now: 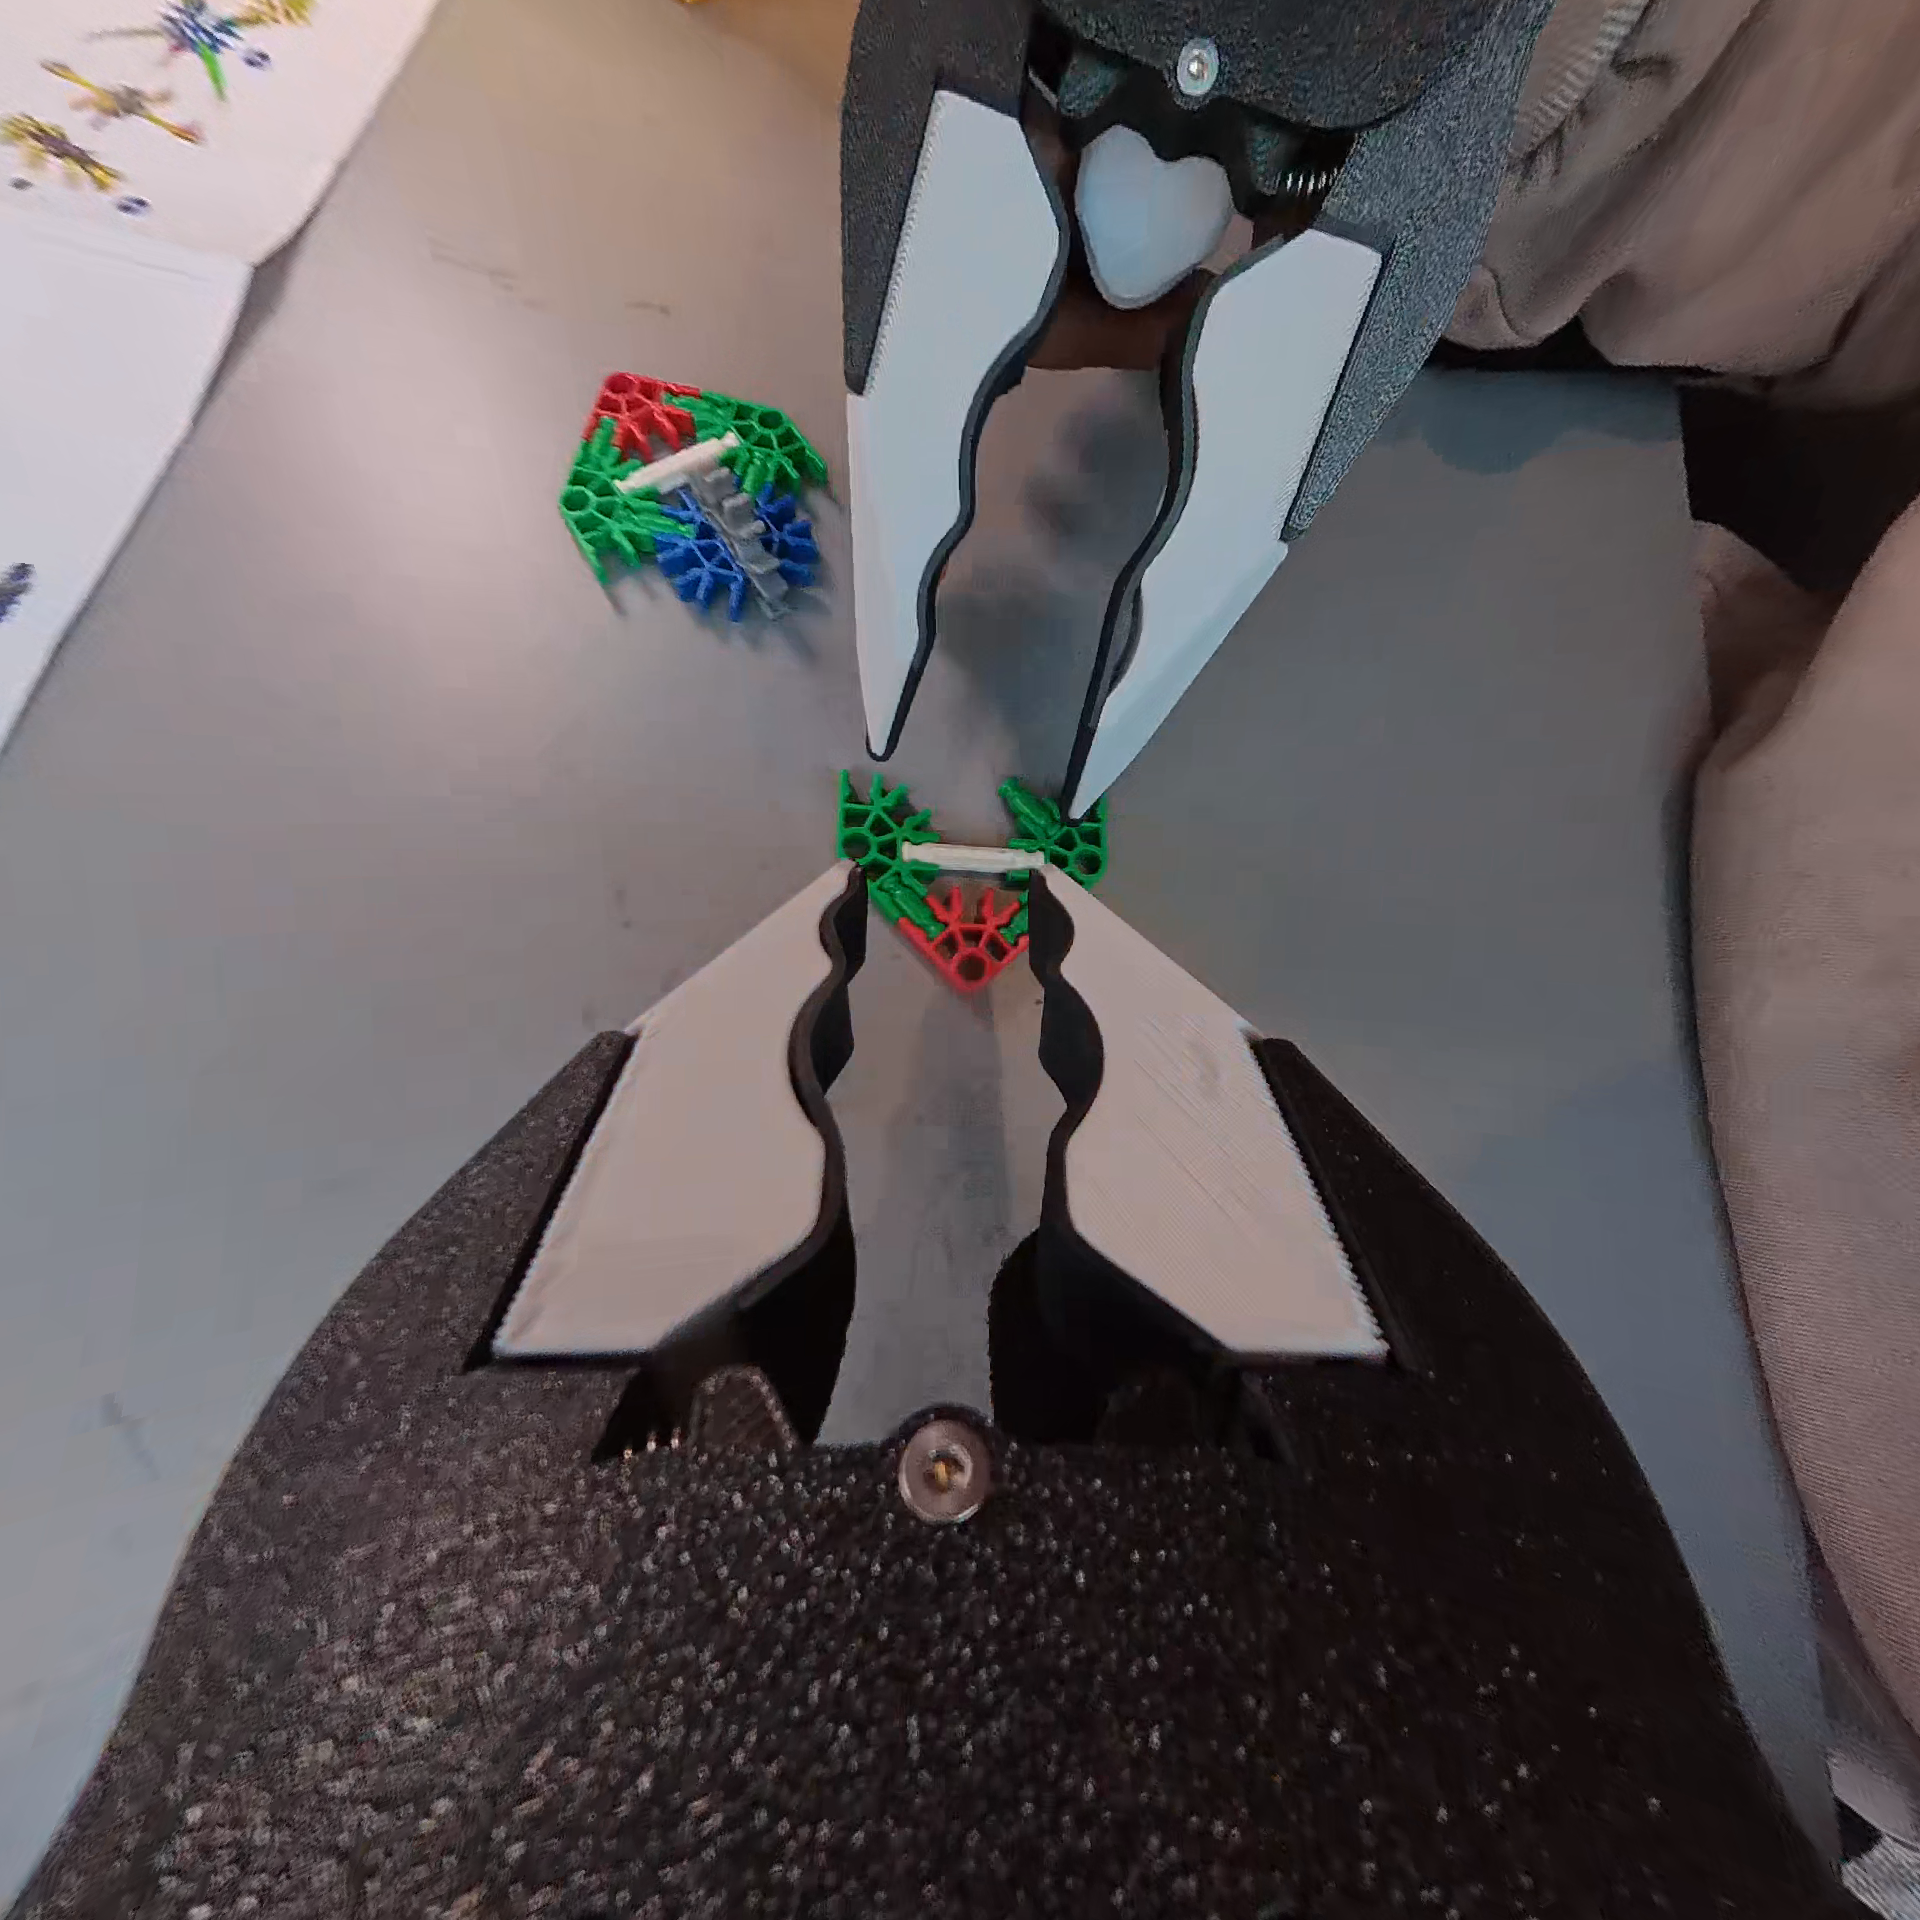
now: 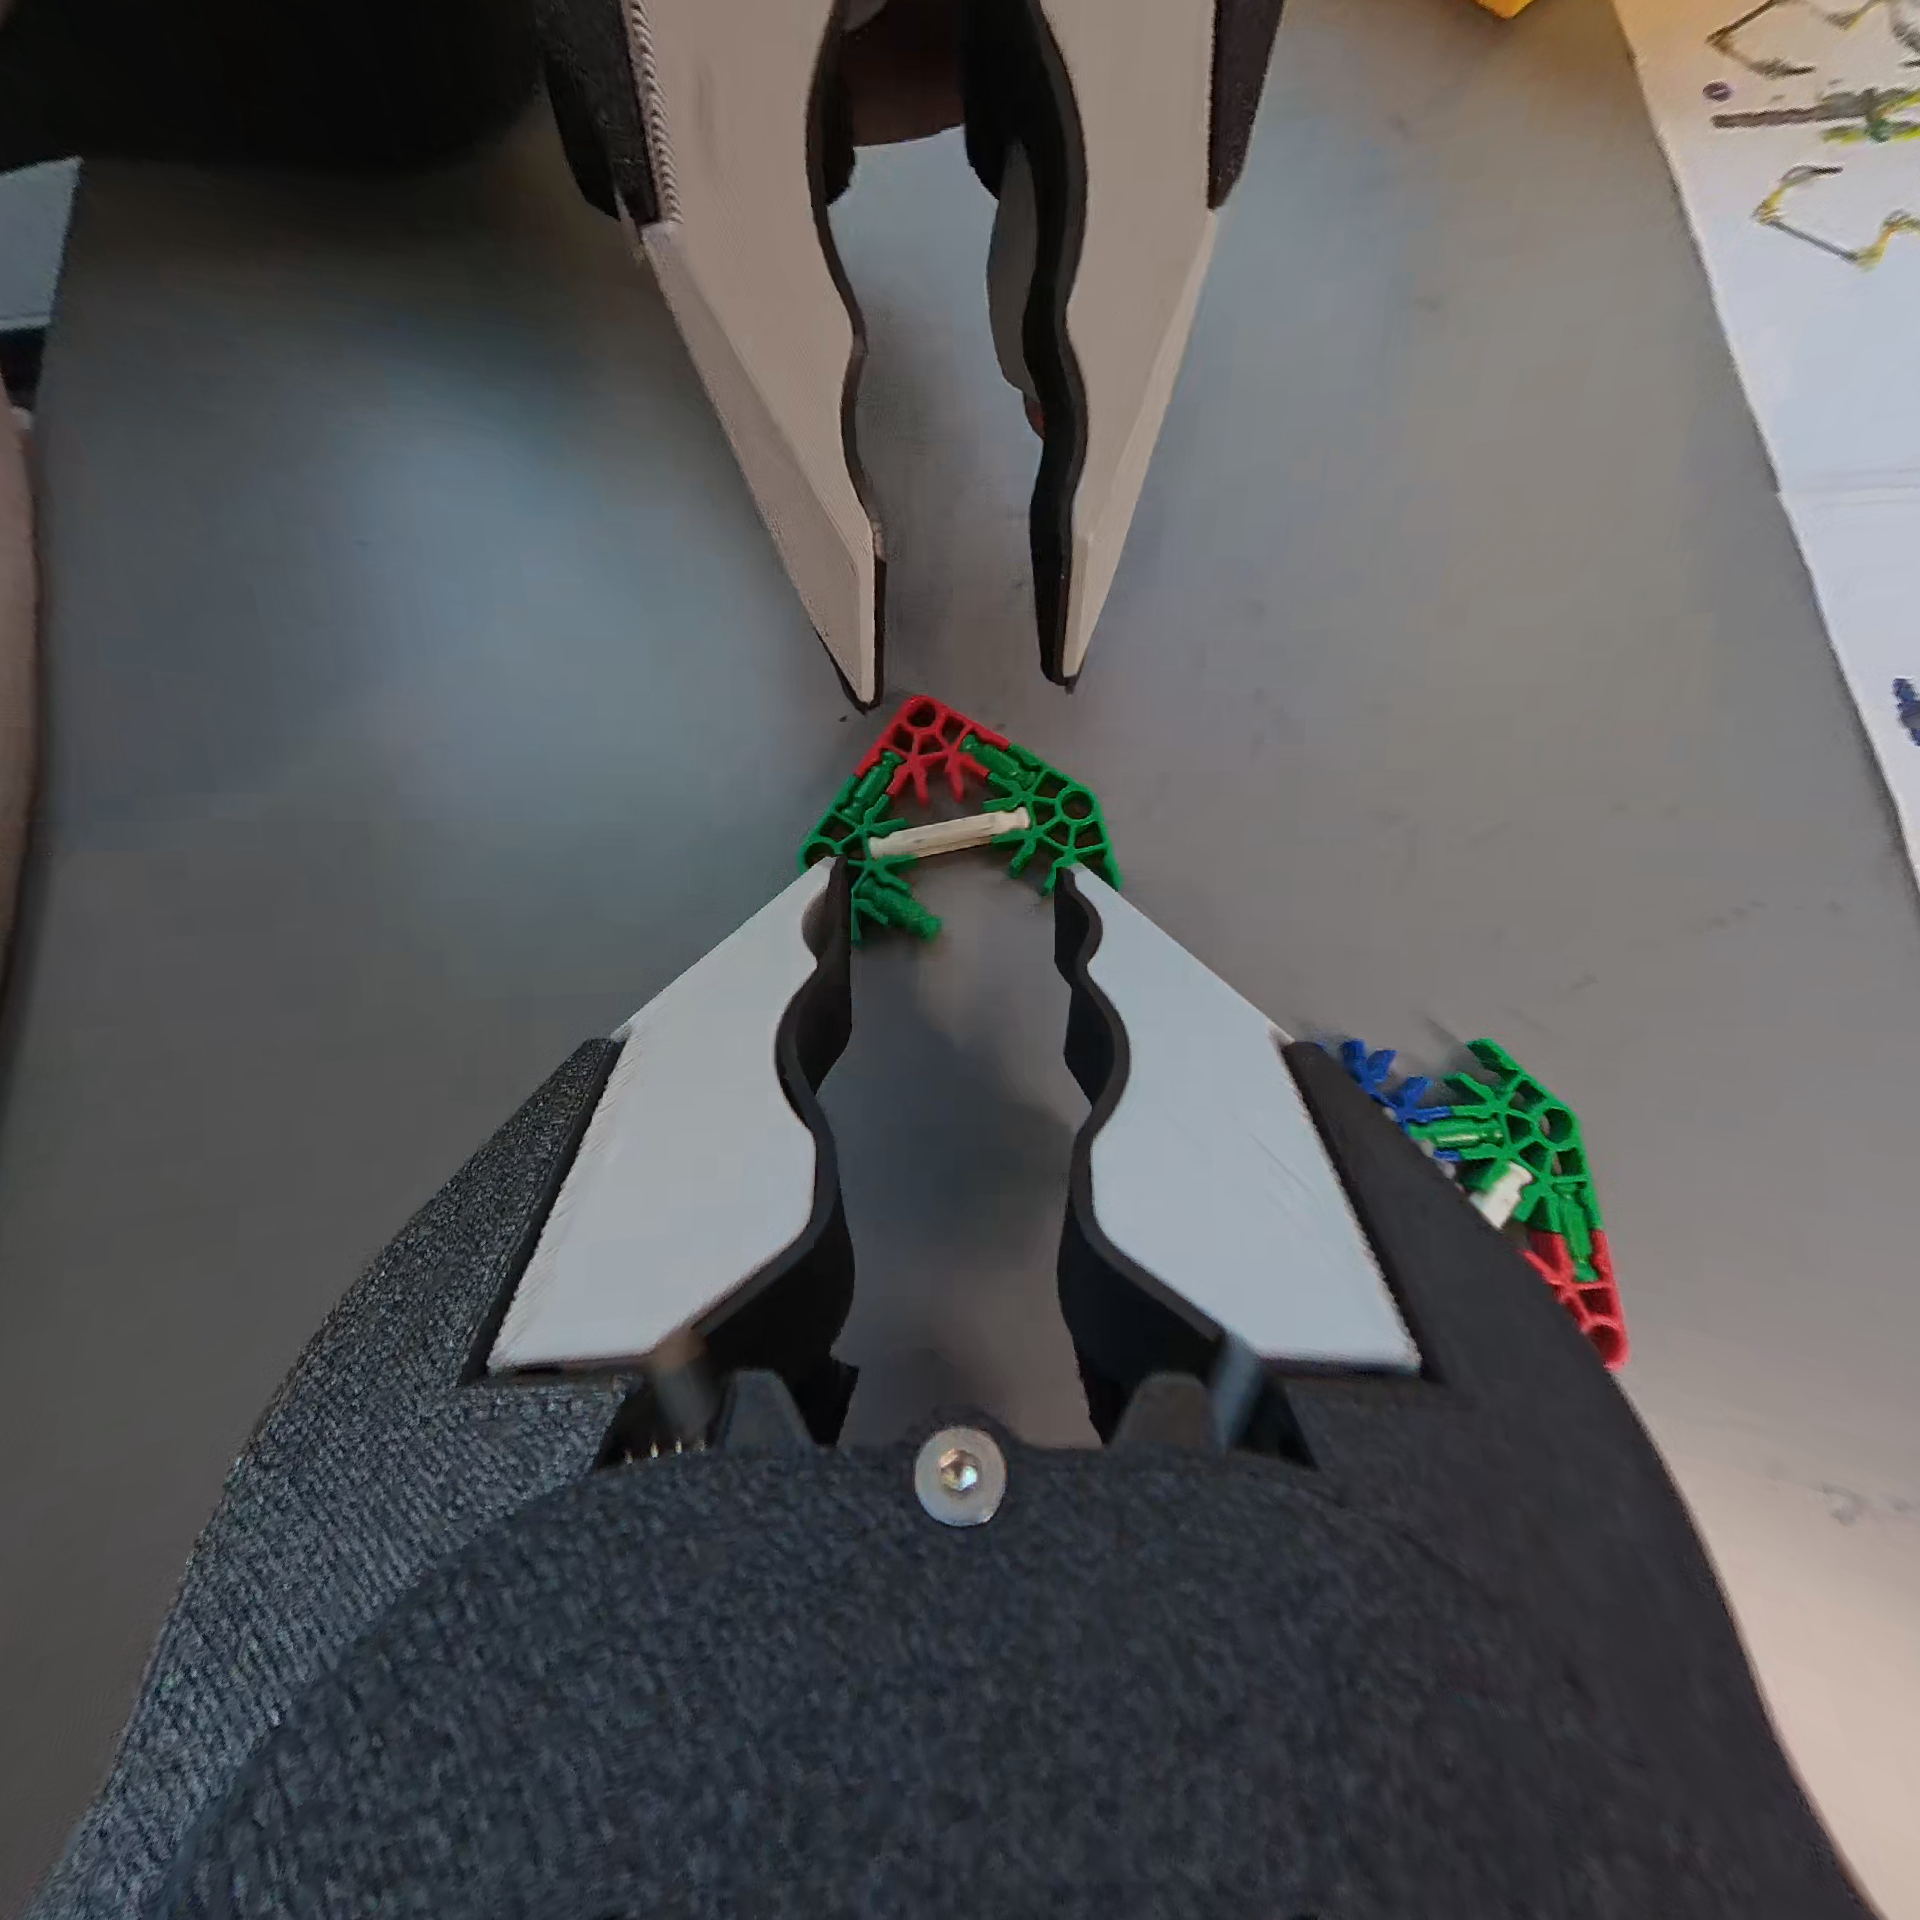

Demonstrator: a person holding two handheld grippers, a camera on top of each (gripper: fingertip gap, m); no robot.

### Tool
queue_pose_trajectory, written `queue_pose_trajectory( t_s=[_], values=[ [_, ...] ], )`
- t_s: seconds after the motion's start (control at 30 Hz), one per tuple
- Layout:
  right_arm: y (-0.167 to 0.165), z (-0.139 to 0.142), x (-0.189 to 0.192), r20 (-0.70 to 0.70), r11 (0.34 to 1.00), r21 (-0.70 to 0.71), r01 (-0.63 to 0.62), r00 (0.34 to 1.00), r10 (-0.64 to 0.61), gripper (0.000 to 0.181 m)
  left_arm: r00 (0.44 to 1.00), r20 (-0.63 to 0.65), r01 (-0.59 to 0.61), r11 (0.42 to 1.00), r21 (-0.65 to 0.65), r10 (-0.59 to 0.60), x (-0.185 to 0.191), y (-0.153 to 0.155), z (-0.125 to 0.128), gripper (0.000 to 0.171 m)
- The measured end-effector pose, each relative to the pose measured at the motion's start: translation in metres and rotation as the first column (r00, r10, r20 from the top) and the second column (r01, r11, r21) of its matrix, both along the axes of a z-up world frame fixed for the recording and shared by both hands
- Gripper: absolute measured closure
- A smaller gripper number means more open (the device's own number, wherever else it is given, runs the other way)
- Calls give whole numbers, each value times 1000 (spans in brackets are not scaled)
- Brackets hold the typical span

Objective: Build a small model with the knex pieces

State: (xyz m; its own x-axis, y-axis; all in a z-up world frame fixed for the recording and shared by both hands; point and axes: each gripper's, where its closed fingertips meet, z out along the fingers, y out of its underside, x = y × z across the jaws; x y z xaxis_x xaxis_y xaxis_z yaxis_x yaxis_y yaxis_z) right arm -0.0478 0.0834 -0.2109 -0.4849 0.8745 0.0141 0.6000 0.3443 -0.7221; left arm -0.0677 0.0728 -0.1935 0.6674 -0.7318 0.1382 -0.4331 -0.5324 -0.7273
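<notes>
The left gripper point(image 1: 945, 878) sits low over a grey table point(image 1: 364, 831) with its jaws spread part way; its two fingertips rest at the near edge of a small toy piece point(image 1: 971, 883) made of green and red plastic connectors joined by a white rod point(image 1: 971, 856), and the red corner points back between the fingers. Nothing is clamped between them. From the opposite side the right gripper point(image 1: 977, 779) point(image 2: 951, 883) faces it, also part open, one fingertip touching the far green connector and the other just beside the piece, so the piece lies flat on the table between the two tools. Farther off, to the left in the left wrist view, a second, larger cluster point(image 1: 694, 494) of red, green, blue and grey connectors lies on the table well apart from both grippers. Beyond it, at the table's edge, a white printed sheet point(image 1: 135, 208) shows coloured pictures of models.
</notes>
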Motion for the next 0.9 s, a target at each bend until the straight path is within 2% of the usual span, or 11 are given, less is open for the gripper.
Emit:
queue_pose_trajectory(
  t_s=[0.13, 0.37, 0.47, 0.6, 0.77, 0.83, 0.9],
  values=[
    [-12, -5, 15, 61, 996, 11, -93, 994, 92, 144, 999, -8, 33, 999, -41, -34, 7, -5, -13, 142],
    [-14, -11, 13, 71, 991, 90, -104, 993, 98, 144, 998, -31, 55, 998, -43, -56, 10, -5, -22, 142],
    [-19, -12, 14, 86, 988, 100, -114, 991, 106, 154, 998, -36, 46, 998, -37, -47, 8, -3, -22, 151],
    [-22, -12, 15, 96, 990, 92, -111, 990, 102, 159, 998, -10, 60, 997, -50, -60, 11, -6, -21, 150],
    [-18, -1, 6, -9, 977, 172, -126, 992, 130, 160, 977, 209, -35, 997, -62, 47, 2, 7, 6, 145],
    [-18, 15, -1, -112, 972, 205, -115, 984, 140, 160, 952, 287, -79, 991, -105, 106, -6, 12, 9, 139],
    [-12, 32, -8, -220, 958, 277, -76, 965, 140, 160, 902, 409, -72, 982, -175, 139, -7, 13, 15, 134]
  ],
)
